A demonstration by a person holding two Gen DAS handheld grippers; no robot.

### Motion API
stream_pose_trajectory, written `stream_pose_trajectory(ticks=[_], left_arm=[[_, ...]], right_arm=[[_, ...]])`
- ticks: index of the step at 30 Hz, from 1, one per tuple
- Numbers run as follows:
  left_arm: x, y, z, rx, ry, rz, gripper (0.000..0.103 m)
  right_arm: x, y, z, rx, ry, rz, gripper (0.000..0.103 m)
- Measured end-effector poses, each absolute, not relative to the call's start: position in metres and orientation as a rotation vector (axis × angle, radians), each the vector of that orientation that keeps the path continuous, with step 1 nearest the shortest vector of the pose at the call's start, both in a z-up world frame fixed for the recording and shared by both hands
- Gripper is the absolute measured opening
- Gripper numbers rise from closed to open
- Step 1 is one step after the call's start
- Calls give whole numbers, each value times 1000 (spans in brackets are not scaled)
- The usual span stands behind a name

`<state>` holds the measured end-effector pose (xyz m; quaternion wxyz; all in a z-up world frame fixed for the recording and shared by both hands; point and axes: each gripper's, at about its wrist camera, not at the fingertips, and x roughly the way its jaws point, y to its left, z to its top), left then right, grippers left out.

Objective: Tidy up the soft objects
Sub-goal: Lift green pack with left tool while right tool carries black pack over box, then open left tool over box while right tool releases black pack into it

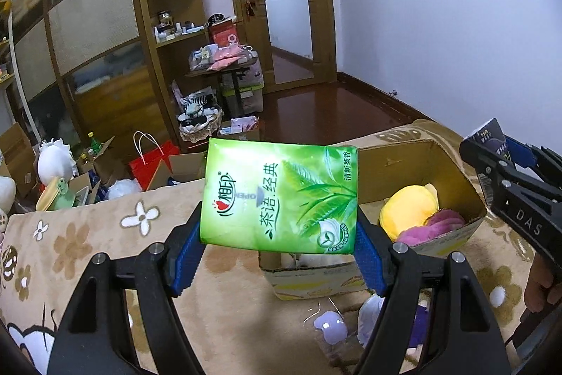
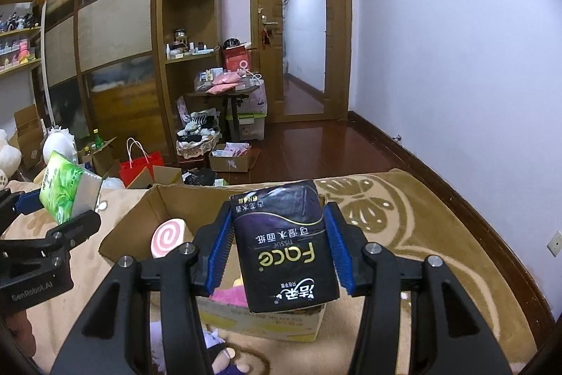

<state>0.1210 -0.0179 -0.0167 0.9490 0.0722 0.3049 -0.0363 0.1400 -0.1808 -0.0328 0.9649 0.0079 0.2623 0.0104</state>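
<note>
My left gripper (image 1: 277,234) is shut on a green tissue pack (image 1: 279,195) and holds it in the air, left of an open cardboard box (image 1: 453,164). The box holds a yellow plush (image 1: 409,208) and a pink plush (image 1: 435,227). My right gripper (image 2: 279,255) is shut on a black tissue pack (image 2: 284,248) and holds it above the box (image 2: 140,217). A pink swirl plush (image 2: 168,237) and a pink soft item (image 2: 230,297) lie inside. The green pack also shows in the right wrist view (image 2: 59,195), and the right gripper in the left wrist view (image 1: 491,157).
The box stands on a beige flower-patterned blanket (image 1: 87,234). A pale purple soft toy (image 1: 330,327) lies in front of the box. Beyond the bed edge are a red bag (image 1: 151,164), cartons, a basket (image 1: 200,125), a cluttered small table (image 1: 224,65) and a wooden wardrobe.
</note>
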Motion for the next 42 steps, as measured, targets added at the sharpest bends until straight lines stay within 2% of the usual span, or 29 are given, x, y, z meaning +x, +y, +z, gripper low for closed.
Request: stream_pose_trajectory(ticks=[27,30,32,42], left_arm=[[151,-26,-48,169,701,-116,74],[154,-25,-51,157,722,-124,77],[155,-24,-53,156,728,-118,83],[152,-21,-54,170,749,-107,87]], right_arm=[[168,-195,-54,103,579,107,54],[167,-193,-54,109,576,135,54],[166,-190,-54,101,576,141,54],[164,-188,-54,110,600,160,56]])
